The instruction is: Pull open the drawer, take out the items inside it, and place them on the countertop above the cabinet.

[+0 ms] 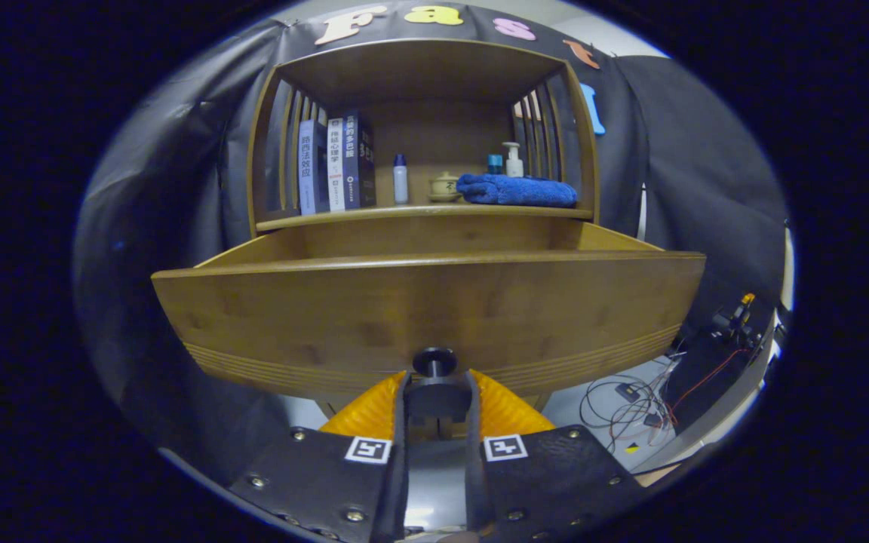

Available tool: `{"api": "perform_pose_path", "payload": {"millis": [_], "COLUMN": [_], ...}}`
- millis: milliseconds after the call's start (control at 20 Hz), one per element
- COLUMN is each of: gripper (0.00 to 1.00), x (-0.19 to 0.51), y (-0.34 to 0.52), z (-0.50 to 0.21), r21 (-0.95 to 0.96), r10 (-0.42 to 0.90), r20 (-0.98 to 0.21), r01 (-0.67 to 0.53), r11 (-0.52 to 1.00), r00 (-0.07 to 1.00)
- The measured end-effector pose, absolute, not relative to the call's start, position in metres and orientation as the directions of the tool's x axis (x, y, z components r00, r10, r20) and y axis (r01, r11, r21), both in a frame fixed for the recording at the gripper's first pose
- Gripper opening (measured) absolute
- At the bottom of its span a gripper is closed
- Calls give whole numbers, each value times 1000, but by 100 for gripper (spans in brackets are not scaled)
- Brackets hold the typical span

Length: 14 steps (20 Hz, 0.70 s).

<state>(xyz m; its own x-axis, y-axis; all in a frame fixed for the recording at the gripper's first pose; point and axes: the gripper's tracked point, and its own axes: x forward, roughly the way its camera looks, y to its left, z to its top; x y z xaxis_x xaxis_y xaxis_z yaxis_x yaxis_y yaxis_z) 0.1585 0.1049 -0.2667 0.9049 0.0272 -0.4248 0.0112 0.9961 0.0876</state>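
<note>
Clamped by the orange-ribbed gripper (437, 392) on the round black knob (434, 362) of the smooth bamboo drawer (427, 302), pulled well out beneath the countertop (427, 215). Contents hidden behind the front. Likely risks: slipping off the small knob, overpulling.

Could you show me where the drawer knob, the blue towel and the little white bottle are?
drawer knob (434, 362): gripper view, on its round dark head, clamped between the gripper (436, 396) fingers.
blue towel (517, 190): gripper view, middle of the folded cloth.
white bottle (400, 185): gripper view, on its white body.
</note>
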Motion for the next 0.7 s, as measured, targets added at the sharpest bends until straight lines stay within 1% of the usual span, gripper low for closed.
{"api": "perform_pose_path", "payload": {"millis": [50,150,300,450,600,700], "gripper": [37,43,45,45,45,42], "x": [156,149,142,157,186,215], "y": [105,106,105,115,134,142], "z": [-264,-246,-198,-141,-106,-100], "r21": [84,82,82,28,-7,-13], "r10": [26,25,15,14,35,31], "r20": [-426,-400,-313,-248,-239,-281], "r01": [11,8,11,-7,-38,-36], "r11": [996,997,997,1000,999,999], "r00": [904,916,950,969,970,959]}}
